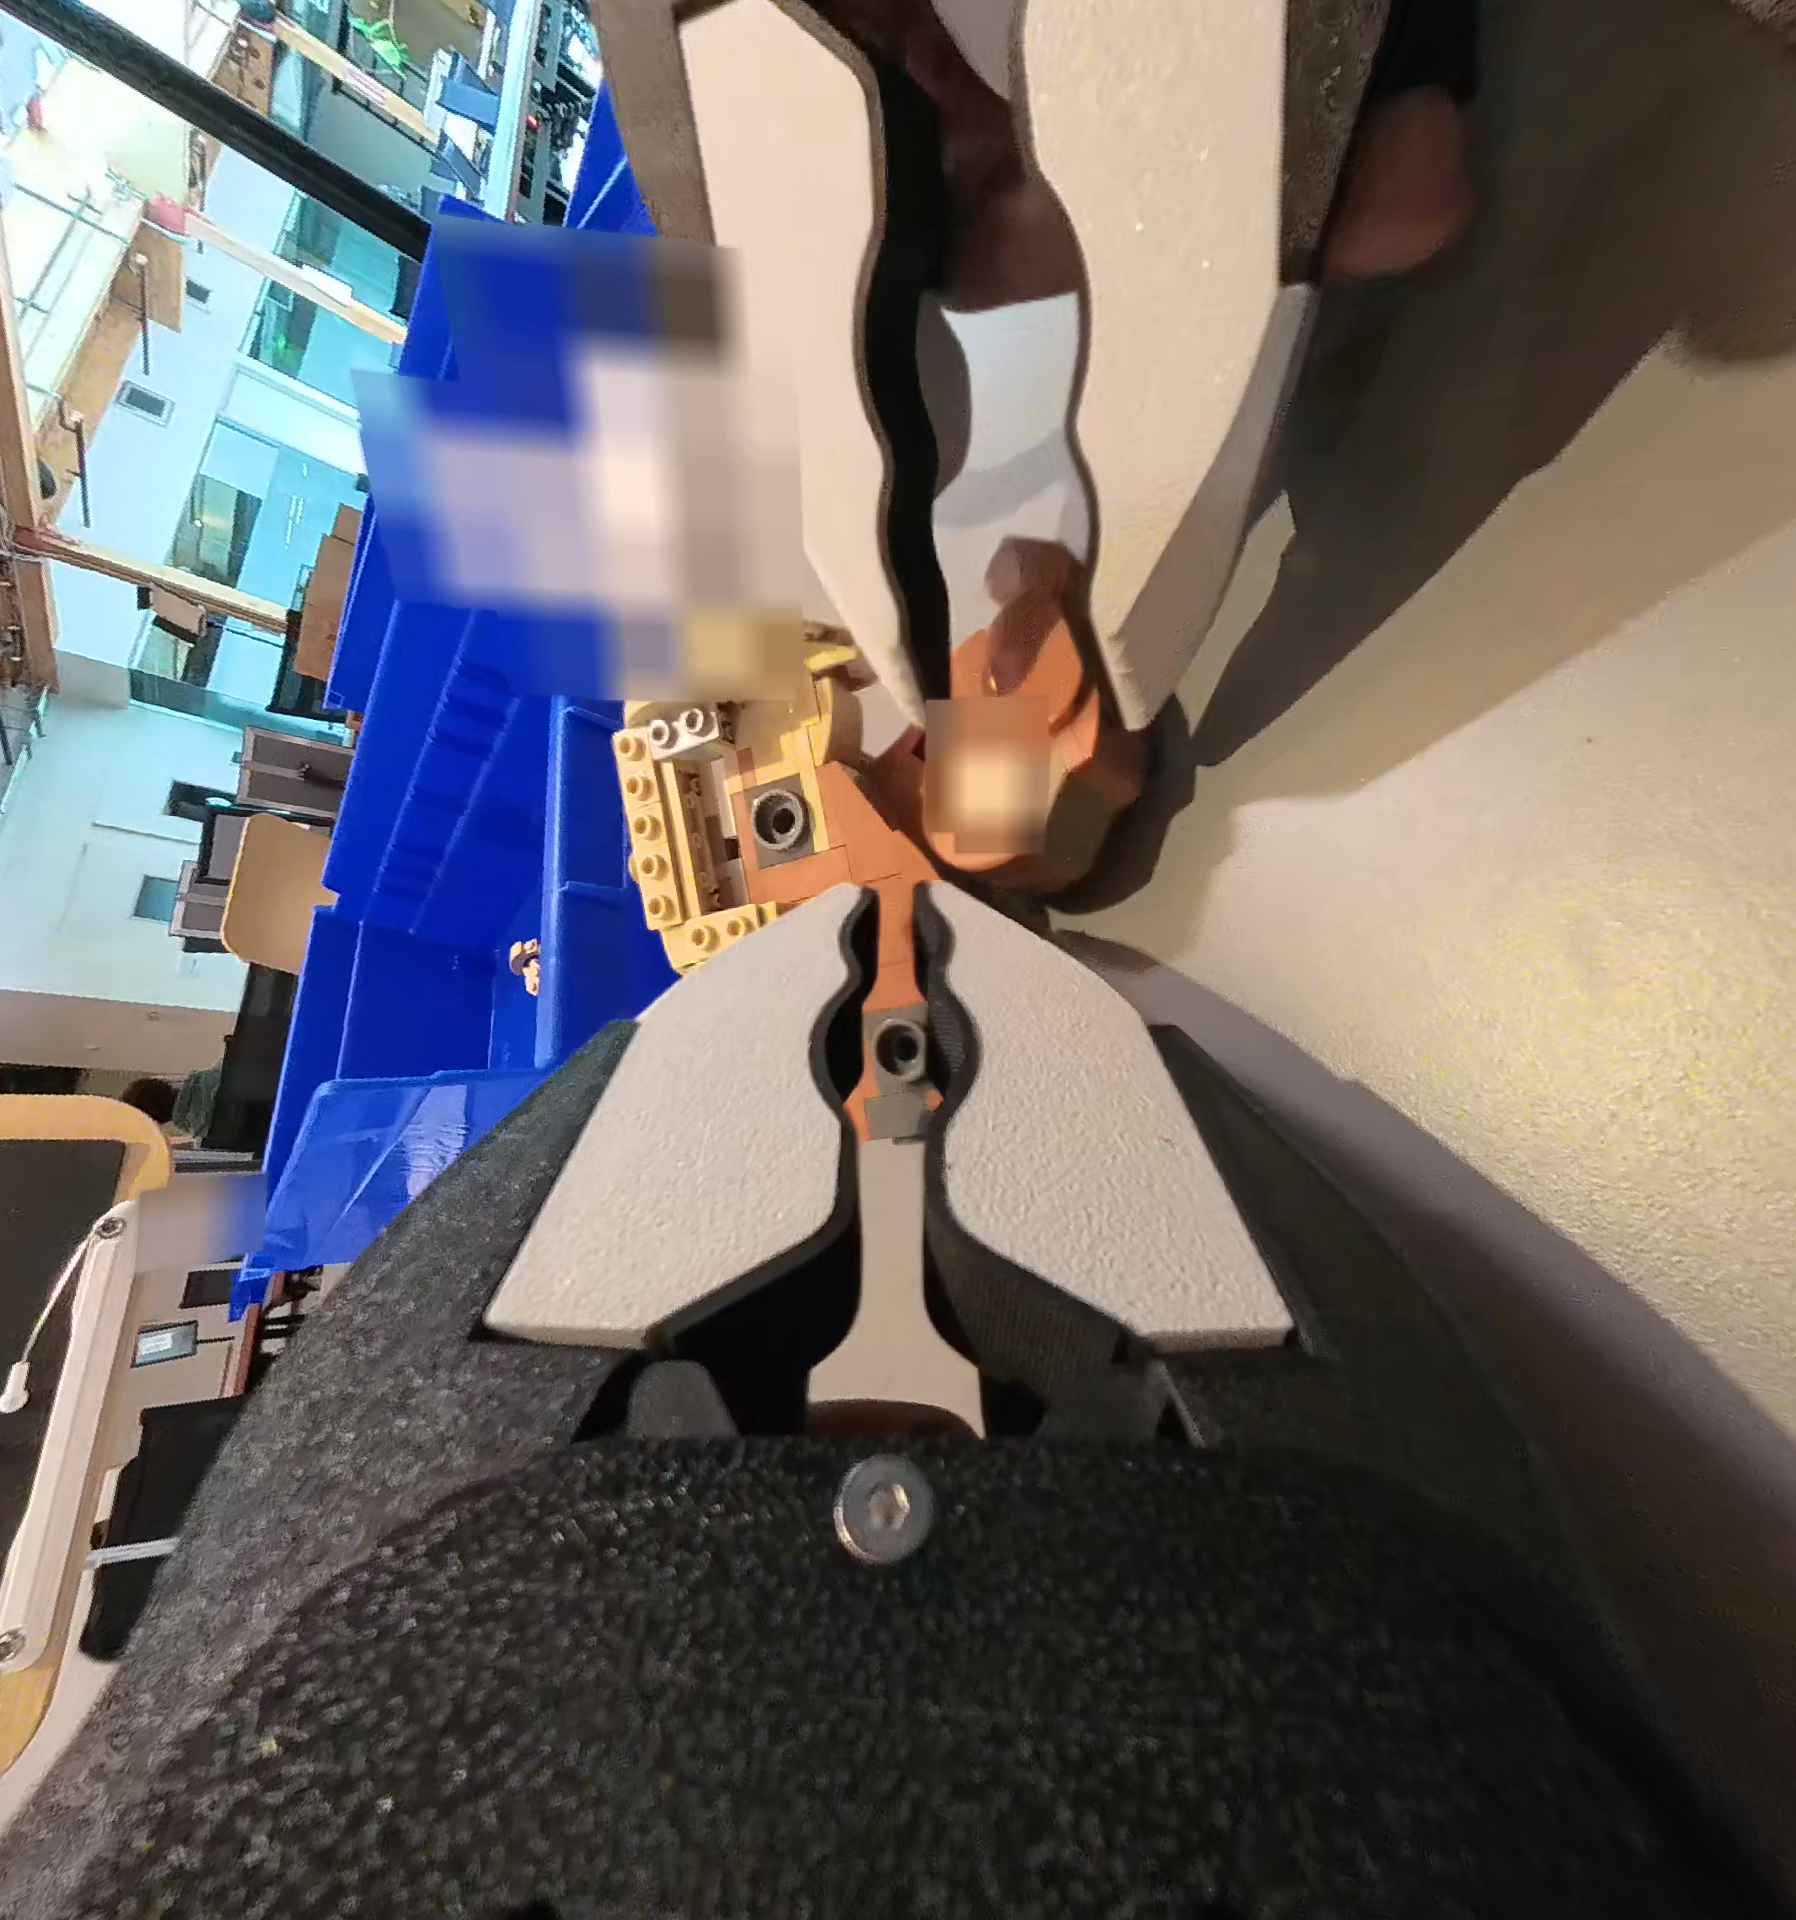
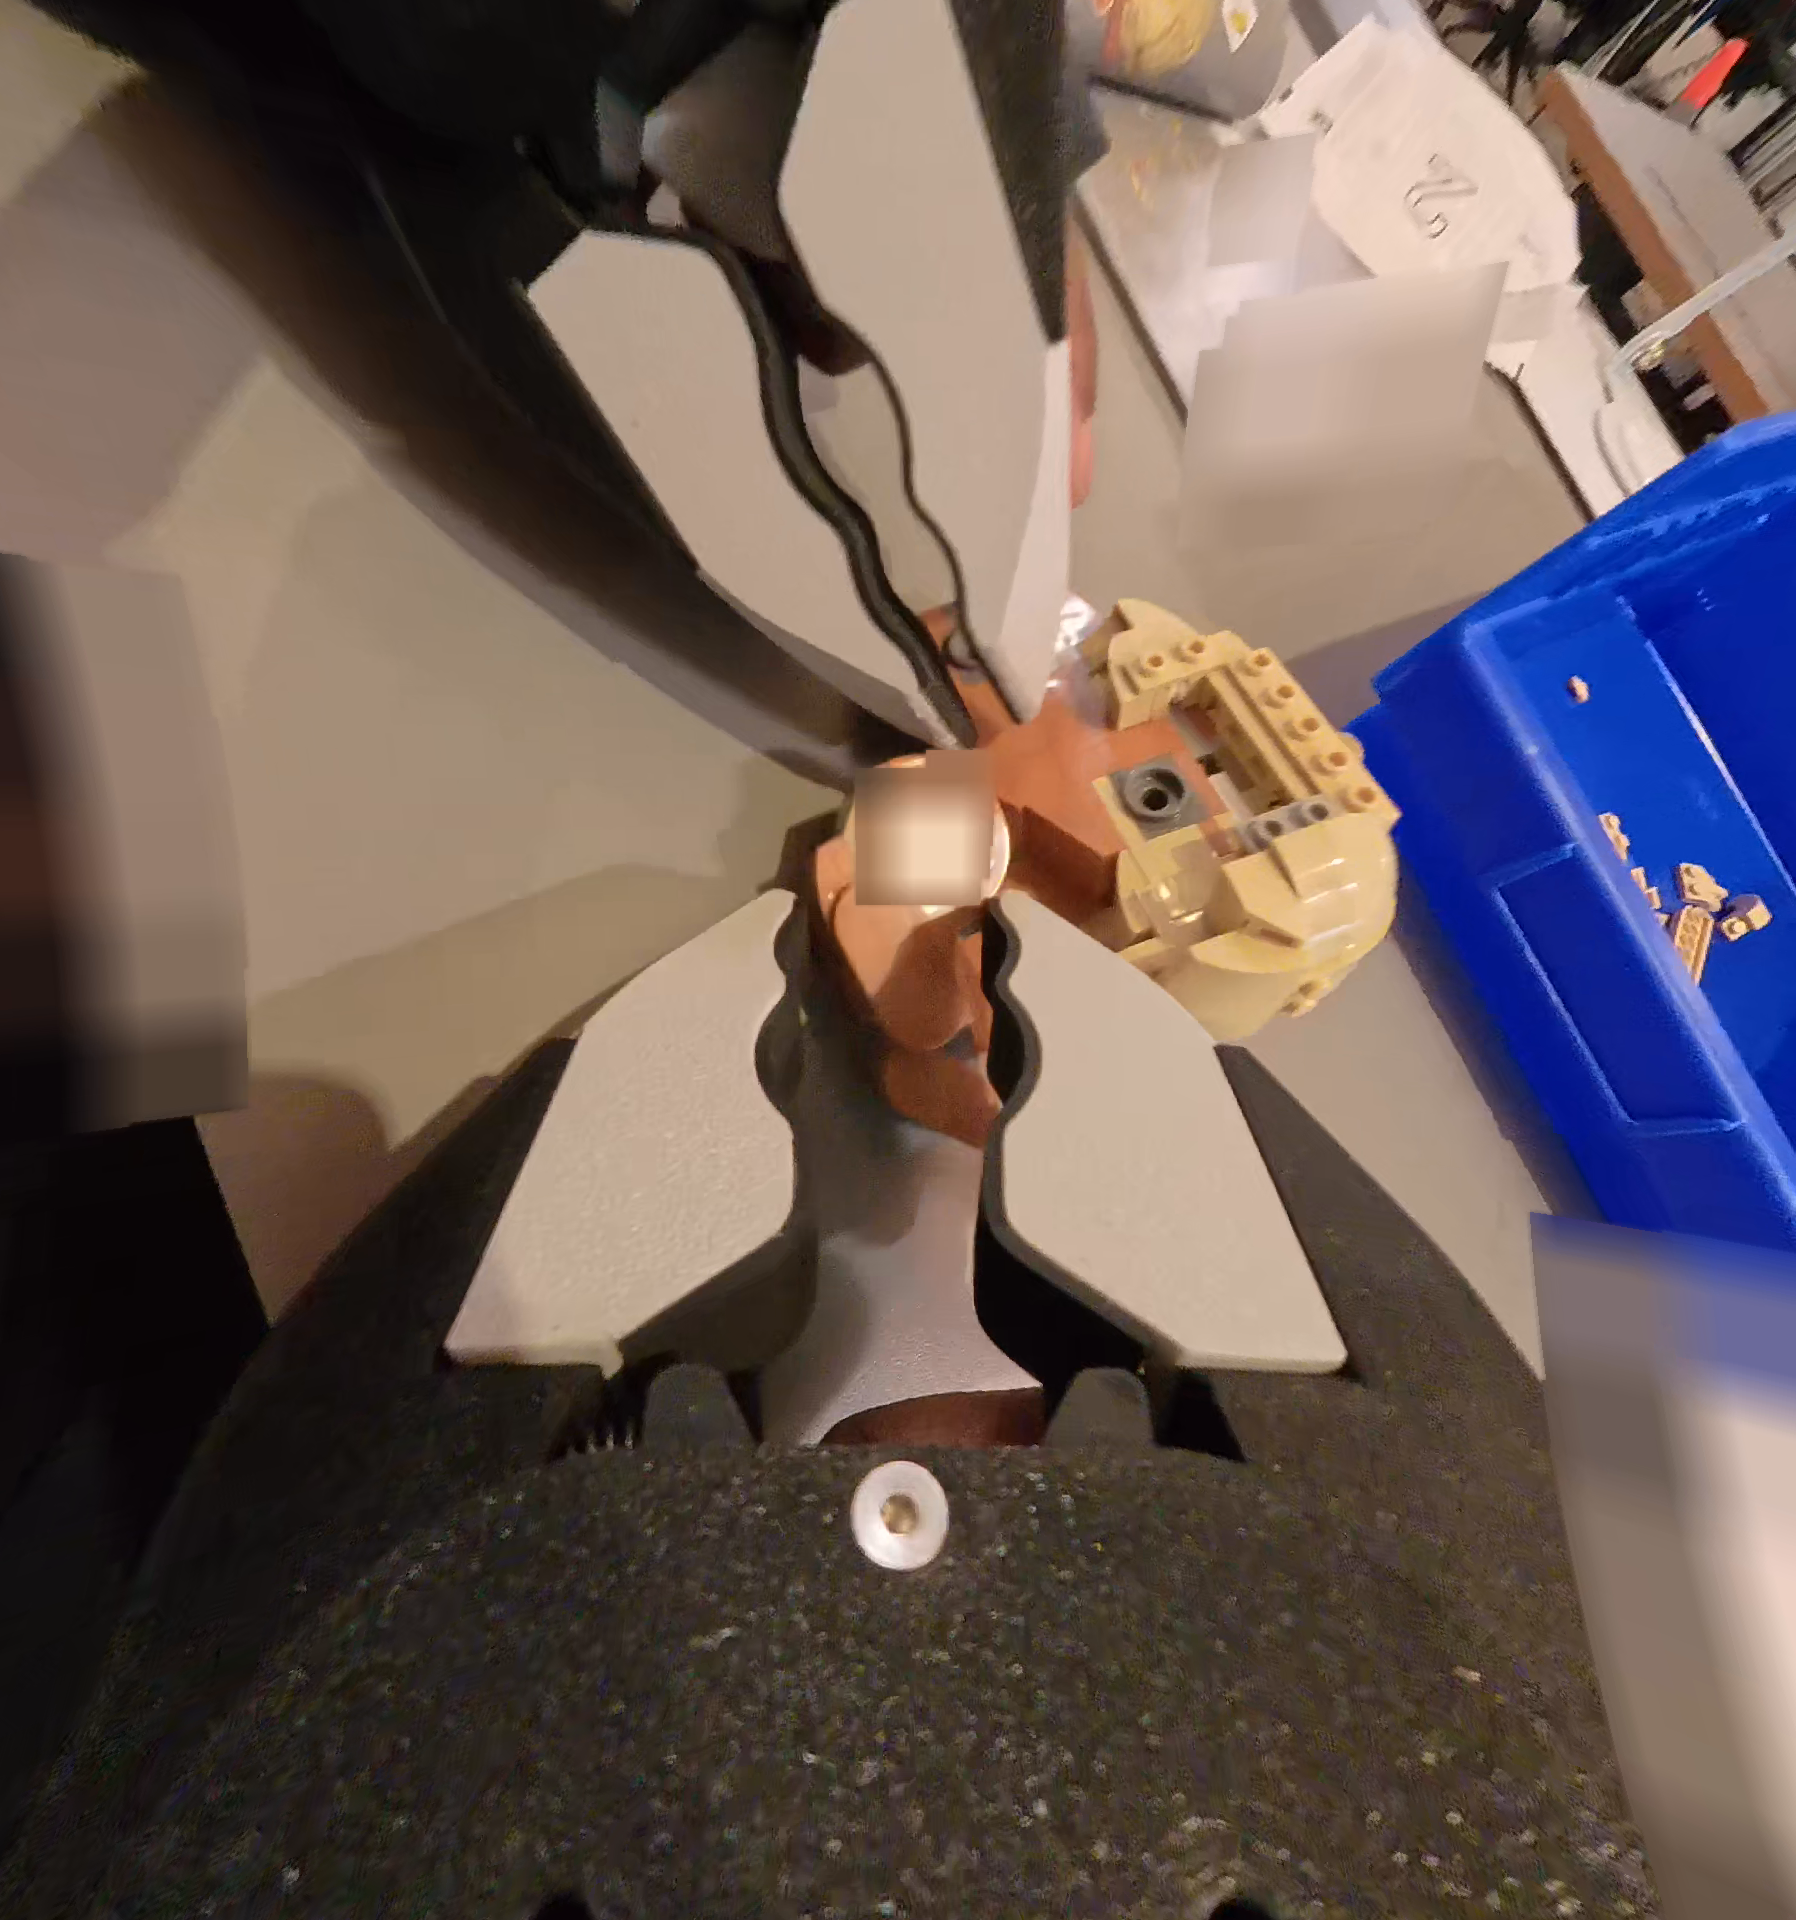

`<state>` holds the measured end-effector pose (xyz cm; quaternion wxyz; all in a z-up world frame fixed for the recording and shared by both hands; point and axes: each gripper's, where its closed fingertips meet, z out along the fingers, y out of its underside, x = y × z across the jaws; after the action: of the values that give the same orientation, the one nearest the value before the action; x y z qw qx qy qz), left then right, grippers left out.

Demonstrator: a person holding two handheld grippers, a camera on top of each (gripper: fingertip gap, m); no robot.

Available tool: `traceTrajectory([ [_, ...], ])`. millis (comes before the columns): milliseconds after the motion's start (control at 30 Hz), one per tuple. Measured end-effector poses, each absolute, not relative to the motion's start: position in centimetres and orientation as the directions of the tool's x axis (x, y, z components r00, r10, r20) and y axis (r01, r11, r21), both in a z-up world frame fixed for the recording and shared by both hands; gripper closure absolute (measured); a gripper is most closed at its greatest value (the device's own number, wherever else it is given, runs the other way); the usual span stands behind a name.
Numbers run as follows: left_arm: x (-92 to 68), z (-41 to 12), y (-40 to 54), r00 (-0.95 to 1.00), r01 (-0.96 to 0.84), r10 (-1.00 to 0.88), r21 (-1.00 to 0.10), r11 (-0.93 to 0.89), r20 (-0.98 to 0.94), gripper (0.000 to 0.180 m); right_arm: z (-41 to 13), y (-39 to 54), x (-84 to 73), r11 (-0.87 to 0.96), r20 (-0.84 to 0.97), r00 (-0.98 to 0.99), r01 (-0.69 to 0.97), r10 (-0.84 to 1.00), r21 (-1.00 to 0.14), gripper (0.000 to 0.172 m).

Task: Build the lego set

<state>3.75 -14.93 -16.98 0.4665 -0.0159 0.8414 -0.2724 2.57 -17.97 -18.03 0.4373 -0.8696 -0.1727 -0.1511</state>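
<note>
A tan and brown lego model is held up over the pale table; it also shows in the right wrist view. My left gripper is shut on the model's flat brown part, next to a dark grey round-stud piece. In the right wrist view it comes in from above, pinching the same brown part. My right gripper is open around the model's brown end, with a gap at the left pad. In the left wrist view it reaches in from the top, fingers apart.
A blue bin stands right beside the model and holds several loose tan pieces. More blue bins are stacked behind the model. White paper bags lie at the table's far side. Left and right tips are no more than a few centimetres apart.
</note>
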Motion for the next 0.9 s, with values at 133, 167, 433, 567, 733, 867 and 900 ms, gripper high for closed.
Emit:
traceTrajectory([
  [133,3.6,-16.8,-14.6,-0.588,0.207,-0.322,-0.523,0.827,-0.742,0.16,-18.4,-18.3,2.5,-0.589,0.413,0.892,0.437,0.185,-0.68,0.137],
  [167,3.6,-16.6,-14.5,-0.601,0.201,-0.343,-0.552,0.809,-0.721,0.156,-18.3,-18.4,2.4,-0.592,0.409,0.893,0.434,0.187,-0.679,0.136],
  [433,3.7,-17.4,-12.7,-0.738,0.03,-0.463,-0.71,0.704,-0.491,0.123,-19.2,-18.4,2.0,-0.648,0.343,0.91,0.407,0.232,-0.644,0.127],
  [567,4.6,-17.9,-12.5,-0.756,-0.023,-0.483,-0.72,0.694,-0.441,0.123,-19.3,-18.0,1.9,-0.67,0.326,0.917,0.392,0.229,-0.631,0.131],
  [733,4.8,-18.9,-12.9,-0.83,-0.108,-0.454,-0.706,0.7,-0.324,0.128,-19.5,-17.6,2.4,-0.706,0.315,0.93,0.352,0.19,-0.614,0.143],
  [867,5.0,-18.9,-12.9,-0.827,-0.117,-0.458,-0.698,0.707,-0.326,0.129,-19.5,-17.6,2.5,-0.701,0.325,0.928,0.354,0.181,-0.619,0.146],
  [900,5.0,-18.9,-12.9,-0.821,-0.126,-0.469,-0.698,0.705,-0.326,0.129,-19.4,-17.6,2.5,-0.691,0.334,0.925,0.36,0.178,-0.627,0.146],
])
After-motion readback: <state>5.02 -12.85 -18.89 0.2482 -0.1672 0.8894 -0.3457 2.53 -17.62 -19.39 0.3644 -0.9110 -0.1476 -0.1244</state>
